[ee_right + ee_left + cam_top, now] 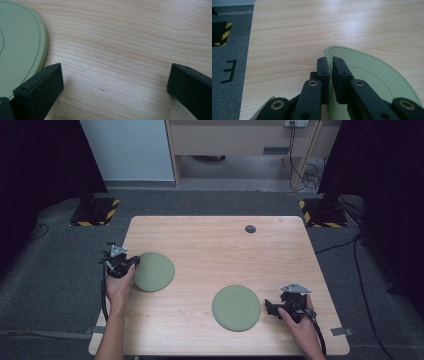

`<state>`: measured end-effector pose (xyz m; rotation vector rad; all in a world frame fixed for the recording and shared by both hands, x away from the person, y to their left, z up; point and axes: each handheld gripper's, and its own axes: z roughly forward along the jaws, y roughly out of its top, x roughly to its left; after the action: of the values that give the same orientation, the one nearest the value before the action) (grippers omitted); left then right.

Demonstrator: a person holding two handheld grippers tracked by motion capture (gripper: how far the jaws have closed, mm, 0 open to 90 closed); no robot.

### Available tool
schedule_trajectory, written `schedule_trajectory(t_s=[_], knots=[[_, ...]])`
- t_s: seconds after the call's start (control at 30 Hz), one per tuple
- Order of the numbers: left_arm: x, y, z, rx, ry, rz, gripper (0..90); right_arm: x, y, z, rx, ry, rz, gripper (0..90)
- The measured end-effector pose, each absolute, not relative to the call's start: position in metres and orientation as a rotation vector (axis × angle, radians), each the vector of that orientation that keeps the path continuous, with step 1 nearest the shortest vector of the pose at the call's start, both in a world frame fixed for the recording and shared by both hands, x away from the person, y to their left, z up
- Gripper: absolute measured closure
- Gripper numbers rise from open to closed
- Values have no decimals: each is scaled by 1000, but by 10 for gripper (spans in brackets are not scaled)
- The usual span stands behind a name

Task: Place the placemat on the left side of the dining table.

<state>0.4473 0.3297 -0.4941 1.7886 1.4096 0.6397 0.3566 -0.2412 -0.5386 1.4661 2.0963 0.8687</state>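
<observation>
Two flat round green plates lie on the wooden table (210, 245). My left gripper (131, 265) is at the table's left edge, shut on the rim of the left plate (155, 272). In the left gripper view the jaws (329, 60) pinch that plate's (372, 75) near edge between them. My right gripper (267, 307) rests just right of the right plate (236, 307). In the right gripper view its jaws (116, 68) stand wide open over bare wood, with the plate's edge (17, 45) beside the left jaw.
A small dark round disc (250, 228) lies near the table's far edge. Yellow-and-black striped stand bases (95, 212) (320, 212) sit on the grey floor beyond the far corners. Cables run along the floor at the right.
</observation>
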Motion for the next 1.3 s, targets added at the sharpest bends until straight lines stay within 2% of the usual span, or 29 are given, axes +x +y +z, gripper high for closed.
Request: schedule_trajectory(t_s=[0.43,1.1,1.17,1.23,1.3], knots=[[450,330,-500,1799,1417,657,832,357,-241,-539,1466,2096,869,9],[454,334,-512,1884,1488,685,746,357,-241,-539,1466,2098,868,9],[455,331,-512,1903,1497,716,708,357,-241,-539,1461,2101,868,9],[455,327,-512,1959,1514,790,623,357,-241,-539,1460,2102,869,9],[456,325,-513,1952,1511,779,609,357,-241,-539,1460,2102,869,9]])
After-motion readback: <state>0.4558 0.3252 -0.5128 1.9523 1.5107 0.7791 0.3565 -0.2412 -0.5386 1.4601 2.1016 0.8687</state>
